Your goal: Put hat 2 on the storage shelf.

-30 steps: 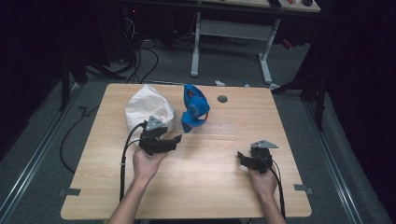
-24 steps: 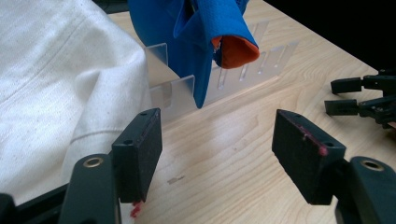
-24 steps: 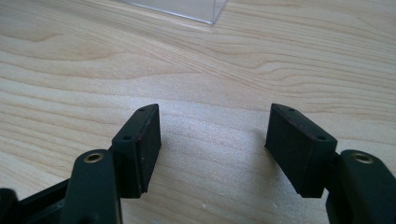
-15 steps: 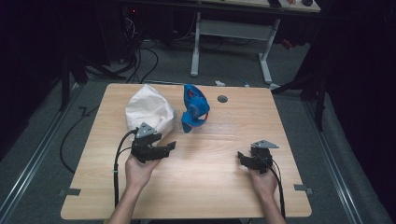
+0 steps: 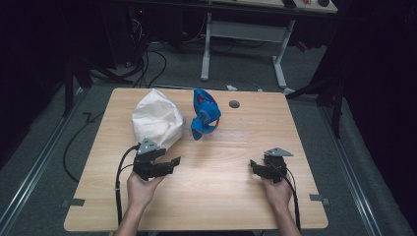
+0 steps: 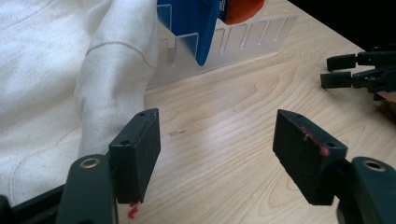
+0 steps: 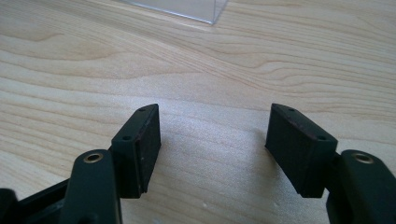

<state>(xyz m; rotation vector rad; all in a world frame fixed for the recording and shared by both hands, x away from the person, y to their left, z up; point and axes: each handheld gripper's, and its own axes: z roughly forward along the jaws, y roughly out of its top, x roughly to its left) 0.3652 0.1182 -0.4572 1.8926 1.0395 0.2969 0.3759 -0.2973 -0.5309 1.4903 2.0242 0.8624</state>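
White cloth bag lies on the table beside a clear slotted rack. Left gripper, jaws wide and empty, faces the bag's edge; right gripper rests open, empty.

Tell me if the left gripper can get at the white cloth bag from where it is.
Probably yes. The left gripper hovers just beside the white cloth bag, jaws open and empty, with bare table between them. In the left gripper view the bag's fabric lies right by one pad, nothing blocking.
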